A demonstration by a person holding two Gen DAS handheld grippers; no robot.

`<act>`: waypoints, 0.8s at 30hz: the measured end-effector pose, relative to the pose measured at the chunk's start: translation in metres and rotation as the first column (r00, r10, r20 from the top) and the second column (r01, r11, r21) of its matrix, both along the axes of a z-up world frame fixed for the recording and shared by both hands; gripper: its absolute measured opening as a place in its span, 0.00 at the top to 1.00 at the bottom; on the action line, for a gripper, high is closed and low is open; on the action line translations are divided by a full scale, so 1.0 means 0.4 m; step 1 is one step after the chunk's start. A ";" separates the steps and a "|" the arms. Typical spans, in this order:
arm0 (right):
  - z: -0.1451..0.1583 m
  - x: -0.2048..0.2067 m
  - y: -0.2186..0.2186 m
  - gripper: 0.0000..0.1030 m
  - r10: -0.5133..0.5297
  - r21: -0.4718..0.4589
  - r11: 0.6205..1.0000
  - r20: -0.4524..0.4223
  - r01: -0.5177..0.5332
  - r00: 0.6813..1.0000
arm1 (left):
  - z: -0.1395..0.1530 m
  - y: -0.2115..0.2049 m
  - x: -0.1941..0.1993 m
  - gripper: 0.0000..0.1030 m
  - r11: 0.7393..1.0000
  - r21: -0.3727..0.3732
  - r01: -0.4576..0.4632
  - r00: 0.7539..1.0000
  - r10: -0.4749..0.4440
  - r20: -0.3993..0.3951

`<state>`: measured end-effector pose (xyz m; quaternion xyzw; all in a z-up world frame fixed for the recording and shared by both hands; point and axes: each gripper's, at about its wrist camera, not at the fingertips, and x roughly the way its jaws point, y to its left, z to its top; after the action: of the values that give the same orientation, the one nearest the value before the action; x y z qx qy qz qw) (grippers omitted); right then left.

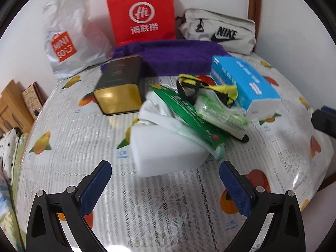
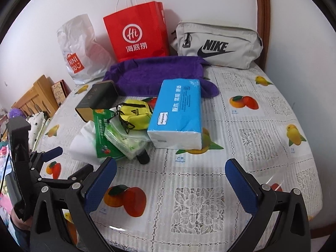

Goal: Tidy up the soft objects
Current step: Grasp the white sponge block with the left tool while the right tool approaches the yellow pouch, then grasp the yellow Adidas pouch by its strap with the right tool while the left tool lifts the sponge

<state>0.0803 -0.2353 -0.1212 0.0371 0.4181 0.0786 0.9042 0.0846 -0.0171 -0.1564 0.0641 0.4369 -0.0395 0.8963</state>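
A pile lies mid-table: a white foam block (image 1: pixel 168 151) (image 2: pixel 80 147), a green bag (image 1: pixel 189 113) (image 2: pixel 103 134), a clear tissue packet (image 1: pixel 220 113) (image 2: pixel 126 140), a small yellow pouch (image 1: pixel 210 88) (image 2: pixel 135 113) and a blue tissue pack (image 1: pixel 243 79) (image 2: pixel 178 113). Behind them a purple towel (image 1: pixel 168 56) (image 2: pixel 155 73) is spread out. My left gripper (image 1: pixel 165 168) (image 2: pixel 69 161) is open and empty, just short of the foam block. My right gripper (image 2: pixel 171 162) is open and empty, over bare cloth in front of the blue pack.
A black and gold tin (image 1: pixel 119 84) (image 2: pixel 96 98) lies left of the pile. Against the wall stand a white plastic bag (image 1: pixel 69 40), a red paper bag (image 1: pixel 142 14) and a grey Nike pouch (image 1: pixel 218 31). The fruit-print tablecloth (image 2: pixel 262 126) ends near a wooden frame at right.
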 end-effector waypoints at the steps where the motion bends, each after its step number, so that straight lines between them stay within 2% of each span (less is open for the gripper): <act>1: -0.009 0.006 0.000 0.01 0.000 -0.003 1.000 -0.006 0.000 1.000 | -0.010 -0.007 0.005 0.00 1.000 0.008 0.004 1.000 -0.004 -0.004; 12: -0.083 0.053 0.026 0.01 0.029 -0.003 1.000 -0.070 -0.029 0.997 | -0.080 -0.024 0.062 0.00 0.995 0.096 -0.040 0.999 0.040 -0.003; 14: -0.091 0.057 0.038 0.01 0.049 -0.001 0.999 -0.072 -0.049 0.996 | -0.078 -0.015 0.066 0.00 0.997 0.063 -0.044 0.999 0.044 -0.002; 16: -0.094 0.058 0.050 0.01 0.065 -0.006 0.998 -0.070 -0.066 0.995 | -0.073 -0.007 0.066 0.04 0.999 0.026 -0.032 0.999 0.032 0.003; 18: -0.094 0.060 0.064 0.01 0.078 -0.015 0.997 -0.066 -0.079 0.995 | -0.072 0.004 0.066 0.24 1.000 -0.004 -0.018 1.000 0.018 0.002; 24: -0.089 0.072 0.077 0.01 0.099 0.012 0.995 -0.070 -0.098 0.993 | -0.067 0.066 0.064 0.25 0.996 -0.093 -0.010 1.000 0.010 -0.003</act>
<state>0.1092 -0.2044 -0.1568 0.0232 0.4507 0.1236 0.8838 0.1101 0.0093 -0.1831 0.0202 0.4362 -0.0554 0.8979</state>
